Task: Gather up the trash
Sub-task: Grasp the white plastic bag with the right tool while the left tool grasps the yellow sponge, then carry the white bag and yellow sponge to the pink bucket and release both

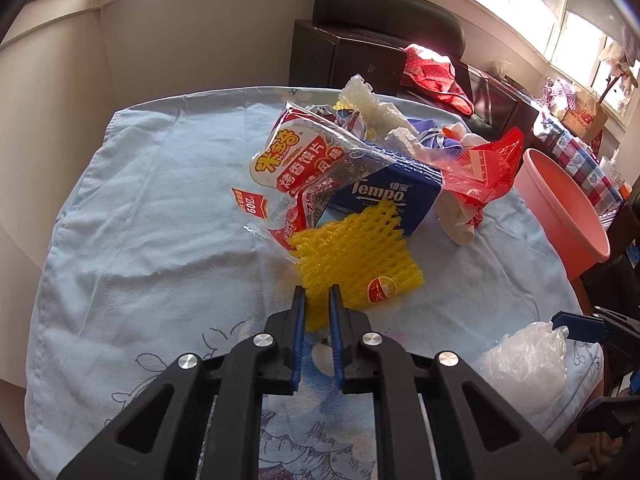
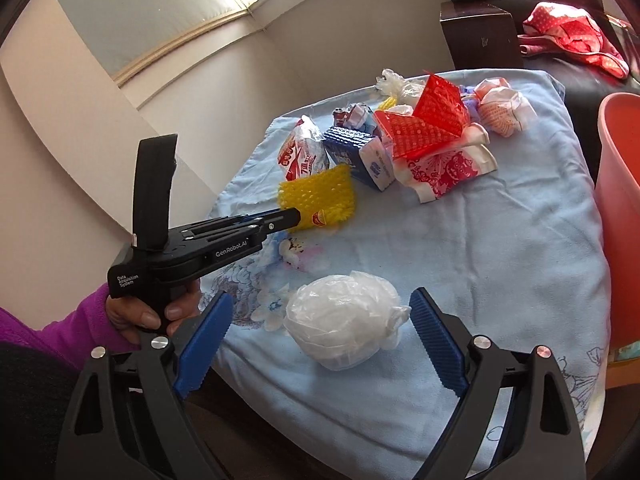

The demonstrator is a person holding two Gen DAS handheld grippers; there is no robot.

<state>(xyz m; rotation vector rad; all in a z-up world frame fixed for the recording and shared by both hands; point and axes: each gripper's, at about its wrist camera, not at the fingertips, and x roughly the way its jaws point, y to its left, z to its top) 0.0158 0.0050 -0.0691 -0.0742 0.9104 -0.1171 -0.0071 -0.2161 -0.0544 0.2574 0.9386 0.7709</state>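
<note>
A yellow foam fruit net [image 1: 352, 264] lies on the blue cloth in front of a pile of wrappers. My left gripper [image 1: 318, 294] has its jaws nearly closed around the net's near corner; in the right wrist view [image 2: 294, 216] its tip touches the net [image 2: 320, 198]. My right gripper [image 2: 322, 312] is open wide, its jaws either side of a crumpled white plastic bag [image 2: 344, 320], not touching it. That bag also shows in the left wrist view [image 1: 528, 364]. A pink bin [image 1: 568, 208] stands at the table's right edge.
The pile holds a red-and-white snack bag [image 1: 296, 160], a blue Tempo tissue pack [image 1: 384, 192], a red mesh wrapper [image 2: 424, 120] and crumpled paper [image 2: 504, 110]. A dark sofa [image 1: 384, 20] with red cloth [image 2: 572, 36] stands behind the table.
</note>
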